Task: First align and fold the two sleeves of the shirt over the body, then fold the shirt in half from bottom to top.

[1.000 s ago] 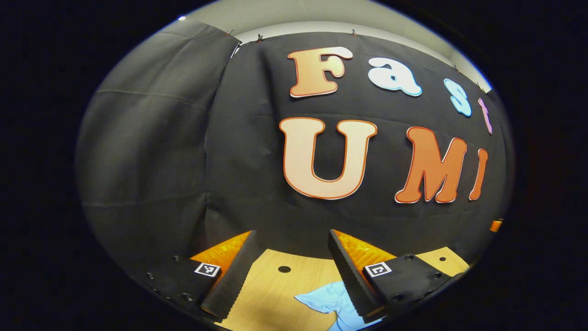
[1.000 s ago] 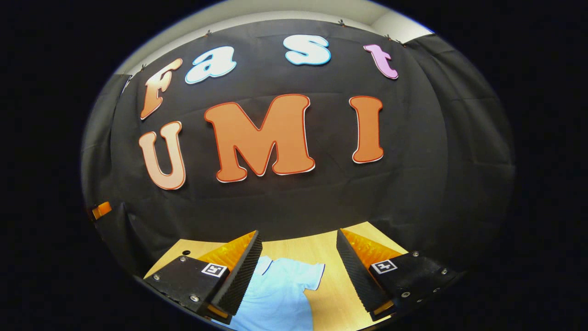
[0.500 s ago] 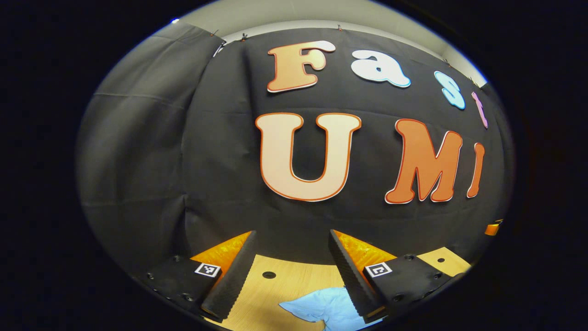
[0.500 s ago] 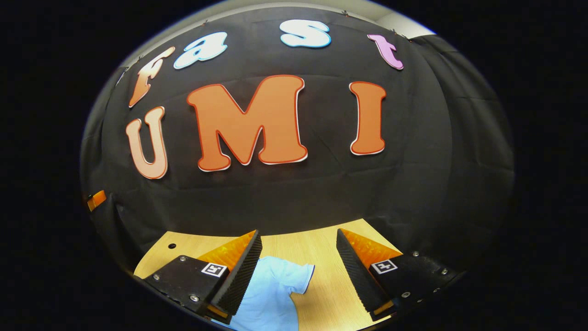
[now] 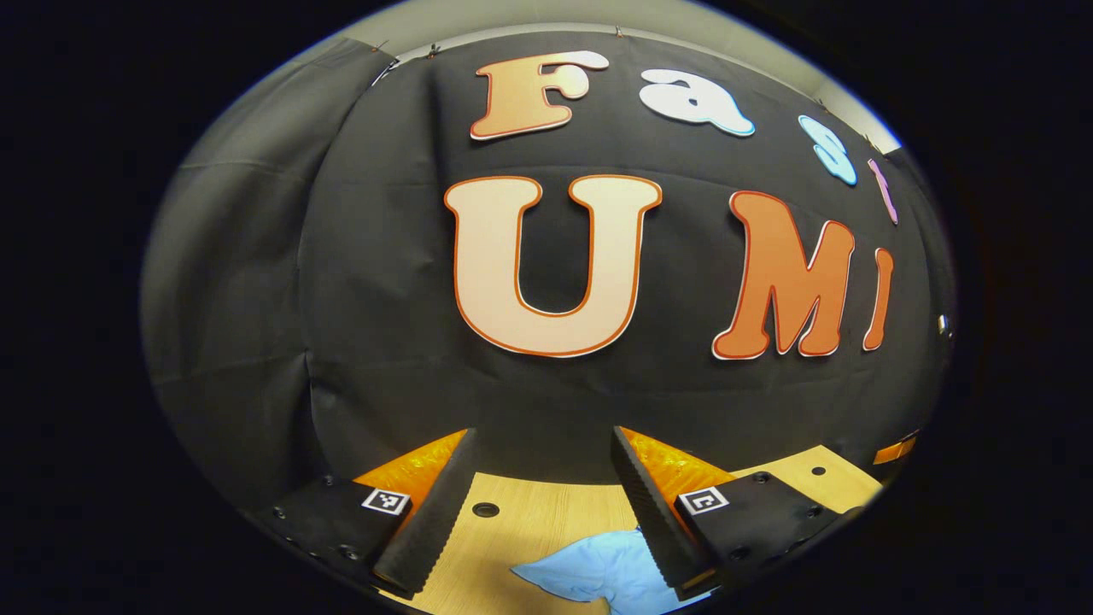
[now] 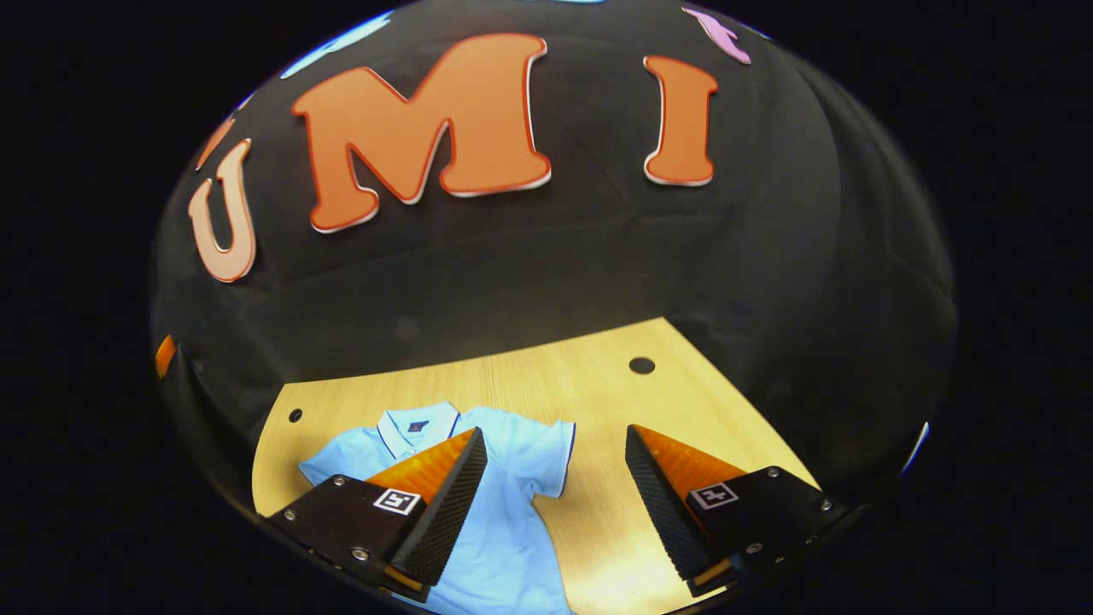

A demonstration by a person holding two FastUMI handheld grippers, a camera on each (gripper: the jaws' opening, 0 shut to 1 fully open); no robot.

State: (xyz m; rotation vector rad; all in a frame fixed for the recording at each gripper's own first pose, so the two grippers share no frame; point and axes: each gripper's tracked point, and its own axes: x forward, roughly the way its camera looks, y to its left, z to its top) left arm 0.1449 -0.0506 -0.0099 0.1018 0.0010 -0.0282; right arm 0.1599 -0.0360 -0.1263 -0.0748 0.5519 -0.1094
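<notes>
A light blue polo shirt point(image 6: 512, 530) lies flat on the wooden table point(image 6: 598, 401), collar toward the wall, both short sleeves spread out. In the right gripper view, my right gripper point(image 6: 555, 504) hangs open above the table, just over the shirt's sleeve point(image 6: 546, 457) on that side, nothing between its fingers. In the left gripper view, my left gripper point(image 5: 538, 504) is open too, held above the table, with the shirt's other sleeve point(image 5: 589, 568) showing low between its fingers and partly behind one finger point(image 5: 653, 521).
The black cloth wall stands close behind the table's far edge. Small round holes point(image 6: 641, 366) dot the tabletop near its corners point(image 5: 486, 510). Bare wood lies beside the shirt's sleeve point(image 6: 615, 538). An orange piece point(image 5: 894, 450) shows at the edge of the left gripper view.
The right gripper has tilted downward, so much more of the table and shirt, collar included, has come into sight. The left gripper has drifted slightly. Both stay open.
</notes>
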